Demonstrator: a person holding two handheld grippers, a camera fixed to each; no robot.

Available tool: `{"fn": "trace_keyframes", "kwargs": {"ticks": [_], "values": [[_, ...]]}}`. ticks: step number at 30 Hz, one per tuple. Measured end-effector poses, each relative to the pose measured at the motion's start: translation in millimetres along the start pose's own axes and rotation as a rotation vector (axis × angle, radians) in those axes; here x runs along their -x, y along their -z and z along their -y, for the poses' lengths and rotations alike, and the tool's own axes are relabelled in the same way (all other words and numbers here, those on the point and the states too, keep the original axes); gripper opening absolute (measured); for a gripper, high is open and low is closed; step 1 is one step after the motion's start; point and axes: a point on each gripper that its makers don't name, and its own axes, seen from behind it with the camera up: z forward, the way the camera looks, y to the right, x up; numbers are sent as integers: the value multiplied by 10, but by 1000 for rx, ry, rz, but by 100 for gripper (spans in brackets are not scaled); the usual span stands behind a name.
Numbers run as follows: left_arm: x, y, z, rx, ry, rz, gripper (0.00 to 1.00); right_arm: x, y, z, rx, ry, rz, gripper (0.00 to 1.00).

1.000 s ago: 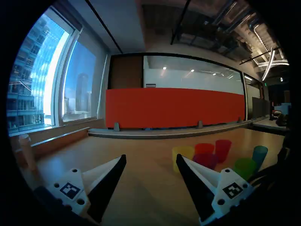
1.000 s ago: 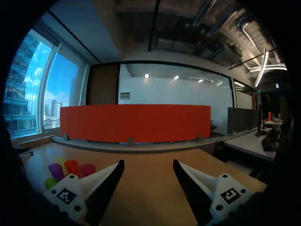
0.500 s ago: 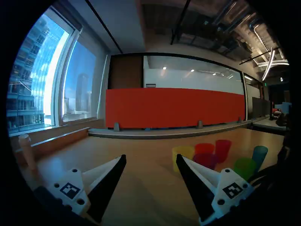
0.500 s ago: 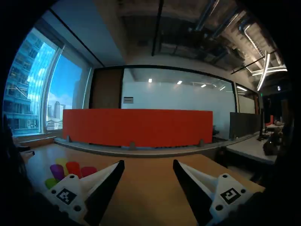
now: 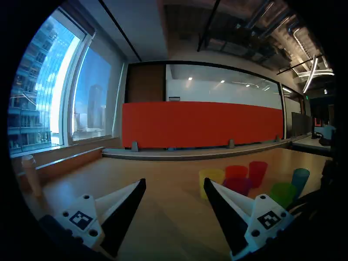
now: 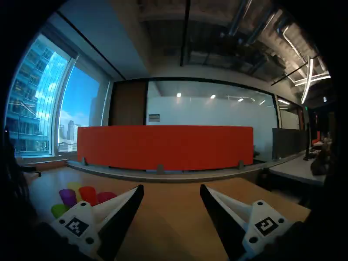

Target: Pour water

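Left gripper (image 5: 174, 195): jaws spread wide, nothing between them, low over the wooden table (image 5: 165, 172). Right gripper (image 6: 172, 195): the same, wide open and empty.

The cups (image 5: 243, 178) sit in a tight cluster at 4 o'clock in the left gripper view, just past the right-hand finger. The yellow cup (image 5: 211, 179) is nearest the gap, the green cup (image 5: 282, 193) and teal cup (image 5: 300, 177) are further out at 3-4 o'clock. In the right gripper view the same bunch is at 8 o'clock, partly behind the left-hand finger. Cannot tell which cup holds water.

They look like thin plastic tumblers: probably light, smooth, easy to tip or squash. Best gripped mid-wall with gentle pressure and kept upright.

In the way: the neighbouring cups stand touching or nearly so, and the inner ones are boxed in. An outer cup is the easier pick.

Further off, a tall pale cylinder (image 5: 30, 174) at 8 o'clock by the table edge, nature unclear. Beyond it, the orange partition (image 5: 202, 124) at 12 and the window (image 5: 48, 100) at 9.
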Motion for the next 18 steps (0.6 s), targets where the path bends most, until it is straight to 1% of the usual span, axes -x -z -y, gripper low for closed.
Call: {"fn": "trace_keyframes", "kwargs": {"ticks": [6,12,18], "values": [[7,-1,1,0,0,0,99,156,-48,38,-16,-26,4,100],[8,2,1,0,0,0,99,367,-70,16,-13,-28,25,100],[9,4,3,0,0,0,99,491,-77,-17,-7,-29,35,100]]}}
